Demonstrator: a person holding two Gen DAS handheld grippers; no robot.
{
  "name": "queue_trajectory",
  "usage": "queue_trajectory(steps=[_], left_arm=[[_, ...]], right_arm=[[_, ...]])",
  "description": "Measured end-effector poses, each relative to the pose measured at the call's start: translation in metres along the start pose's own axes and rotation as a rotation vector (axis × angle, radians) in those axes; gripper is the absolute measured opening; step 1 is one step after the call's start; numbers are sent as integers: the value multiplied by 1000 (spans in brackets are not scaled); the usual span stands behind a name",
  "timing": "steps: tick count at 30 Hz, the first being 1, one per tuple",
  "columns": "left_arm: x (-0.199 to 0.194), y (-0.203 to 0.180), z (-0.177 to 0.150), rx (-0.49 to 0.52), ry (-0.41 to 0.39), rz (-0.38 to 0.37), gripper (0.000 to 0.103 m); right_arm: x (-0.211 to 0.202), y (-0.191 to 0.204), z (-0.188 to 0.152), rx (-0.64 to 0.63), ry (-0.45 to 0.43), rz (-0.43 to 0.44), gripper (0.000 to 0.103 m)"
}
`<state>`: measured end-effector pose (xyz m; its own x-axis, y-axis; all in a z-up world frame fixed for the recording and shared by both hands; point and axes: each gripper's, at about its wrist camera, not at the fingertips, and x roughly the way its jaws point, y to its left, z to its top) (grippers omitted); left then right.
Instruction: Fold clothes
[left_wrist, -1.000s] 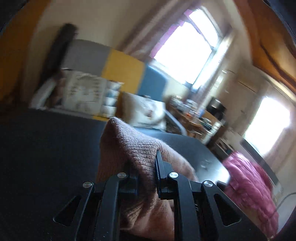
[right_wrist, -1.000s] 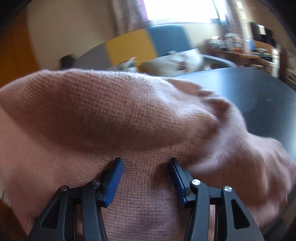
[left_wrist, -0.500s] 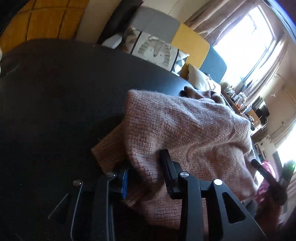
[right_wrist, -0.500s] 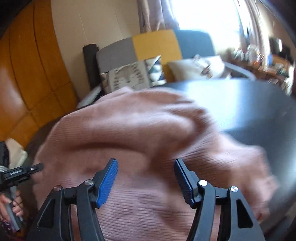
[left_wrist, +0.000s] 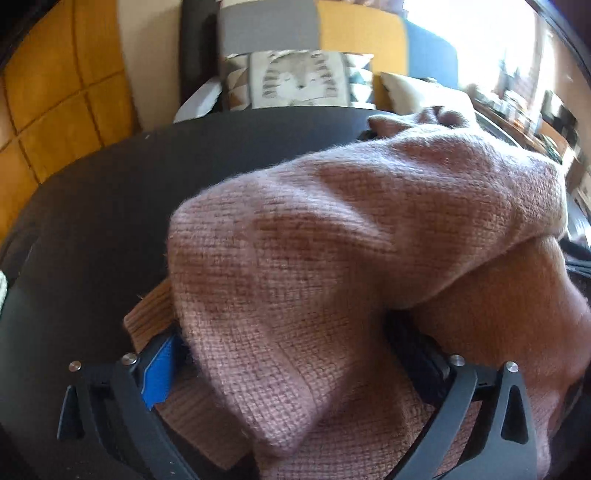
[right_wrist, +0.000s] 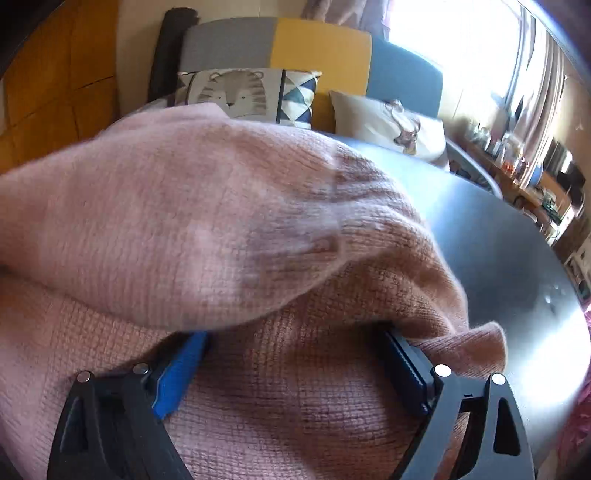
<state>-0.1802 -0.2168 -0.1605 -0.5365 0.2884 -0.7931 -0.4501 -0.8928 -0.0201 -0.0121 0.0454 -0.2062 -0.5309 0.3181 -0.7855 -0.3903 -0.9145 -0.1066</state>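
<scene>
My left tongs (left_wrist: 295, 365): jaws opening, wide, pink sweater (left_wrist: 332, 240) loose between | my right tongs (right_wrist: 291, 365): opening, same | sweater heaped on near black table (left_wrist: 92, 221) | no readable writing

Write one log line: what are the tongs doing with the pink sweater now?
left tongs: opening, sweater between | right tongs: opening, sweater between | sweater: folded over on black table
</scene>
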Motion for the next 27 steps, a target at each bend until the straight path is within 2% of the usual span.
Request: queue_trajectory(steps=[4, 5, 6, 8, 11, 12, 14, 15, 17, 19, 20, 21, 23, 25, 27], left_arm=[[4, 6, 10, -50, -5, 16, 103], [2, 7, 10, -64, -11, 11, 103], [-3, 9, 6, -97, -31, -25, 103], [-15, 12, -2, -159, -69, -97, 103], [-36, 12, -22, -185, -114, -194, 103], [-38, 9, -25, -172, -121, -208, 103], [-39, 2, -33, -127, -140, -202, 103], [-35, 1, -34, -120, -145, -186, 103], [-32, 10, -40, -179, -168, -205, 102], [-30, 20, -48, -242, -192, -237, 102], [-30, 25, -53, -275, -205, -257, 102], [-29, 28, -57, -299, -217, -272, 102], [-29, 30, -60, -304, -232, -289, 102], [-28, 30, -62, -303, -242, -299, 102], [-26, 32, -62, -312, -251, -312, 102]], right_arm=[[13, 1, 24, 33, 11, 28, 95], [11, 0, 26, 42, 5, 40, 90], [0, -2, 22, 69, -20, 65, 85], [-23, -5, 14, 124, -73, 121, 85], [-57, 3, 2, 197, -174, 246, 83], [-69, 6, -6, 214, -202, 316, 78], [-83, 15, -14, 217, -205, 469, 74], [-86, 21, -16, 202, -195, 534, 69], [-94, 41, -22, 156, -159, 675, 64], [-95, 63, -24, 111, -77, 806, 58], [-95, 74, -24, 88, -37, 861, 48], [-92, 84, -23, 65, -2, 877, 36], [-82, 104, -23, 14, 76, 845, 21], [-67, 114, -22, 15, 148, 810, 20], [-55, 118, -22, 62, 193, 835, 23]])
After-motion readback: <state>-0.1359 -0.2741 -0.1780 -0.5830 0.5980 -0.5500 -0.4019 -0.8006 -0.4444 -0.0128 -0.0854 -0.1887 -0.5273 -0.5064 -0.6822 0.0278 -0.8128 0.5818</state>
